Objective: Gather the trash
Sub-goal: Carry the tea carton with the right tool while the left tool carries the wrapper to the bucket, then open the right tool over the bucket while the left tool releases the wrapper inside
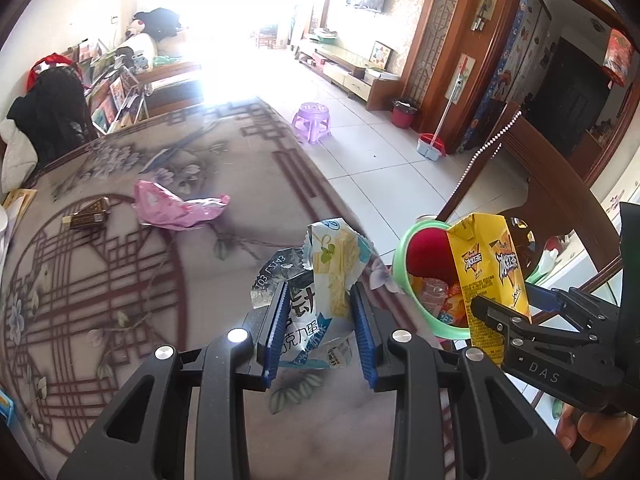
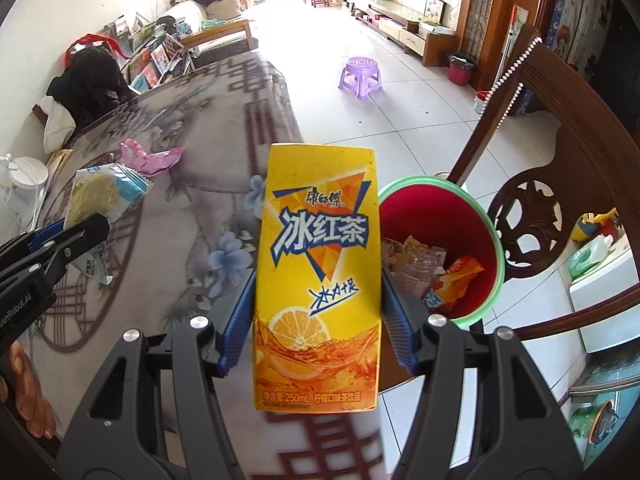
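My left gripper (image 1: pixel 320 300) is shut on a crumpled snack wrapper (image 1: pixel 334 268), white, blue and yellow, held above the table; it also shows in the right wrist view (image 2: pixel 102 196). My right gripper (image 2: pixel 318 284) is shut on a yellow iced tea carton (image 2: pixel 318 280), held upright just left of the bin; the carton also shows in the left wrist view (image 1: pixel 490 268). The bin (image 2: pixel 490 236) is red inside with a green rim and holds several wrappers. A pink wrapper (image 1: pixel 176 208) and a small dark box (image 1: pixel 90 216) lie on the table farther off.
The table (image 1: pixel 120 280) has a patterned floral cover. A wooden chair (image 2: pixel 532 200) stands right of the bin. A purple stool (image 2: pixel 360 74) stands on the tiled floor beyond. Books and clothes pile up at the table's far left.
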Motion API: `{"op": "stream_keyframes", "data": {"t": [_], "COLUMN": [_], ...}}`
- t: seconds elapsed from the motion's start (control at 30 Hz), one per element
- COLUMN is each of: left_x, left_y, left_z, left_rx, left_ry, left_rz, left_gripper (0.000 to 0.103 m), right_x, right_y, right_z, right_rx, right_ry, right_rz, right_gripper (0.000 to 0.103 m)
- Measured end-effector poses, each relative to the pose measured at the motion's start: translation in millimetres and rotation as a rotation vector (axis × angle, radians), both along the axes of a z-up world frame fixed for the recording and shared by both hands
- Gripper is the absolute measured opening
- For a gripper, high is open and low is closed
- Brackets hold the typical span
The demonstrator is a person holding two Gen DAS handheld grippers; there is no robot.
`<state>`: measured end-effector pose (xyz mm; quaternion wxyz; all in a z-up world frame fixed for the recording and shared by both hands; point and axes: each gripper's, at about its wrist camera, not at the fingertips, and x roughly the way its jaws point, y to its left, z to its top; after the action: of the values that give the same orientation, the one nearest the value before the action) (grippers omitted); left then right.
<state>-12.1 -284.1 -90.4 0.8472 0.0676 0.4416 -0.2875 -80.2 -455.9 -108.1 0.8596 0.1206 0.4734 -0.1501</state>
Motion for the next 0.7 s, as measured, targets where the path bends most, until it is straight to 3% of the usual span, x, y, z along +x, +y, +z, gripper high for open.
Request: {"op": "stream_keyframes", "data": {"t": [0.43,0.7], "left_x": [-9.3,-6.9], "left_y": [-61.0,-96.3], "left_z": [-9.0,-11.6], "left_rx": [0.035,0.034], "left_ry": [0.013,0.028], "left_rz": [-0.064,-0.127], "left_gripper": [0.029,0.030], "right_x": [-21.3,-8.8], "right_y": [-73.7,-127.9], "right_z": [-18.2,-43.7], "right_rx": [0.013,-0.007], "right_ry": [0.038,0.081], "right_rz": [-0.097,-0.160], "right_gripper": [0.058,0.058]}}
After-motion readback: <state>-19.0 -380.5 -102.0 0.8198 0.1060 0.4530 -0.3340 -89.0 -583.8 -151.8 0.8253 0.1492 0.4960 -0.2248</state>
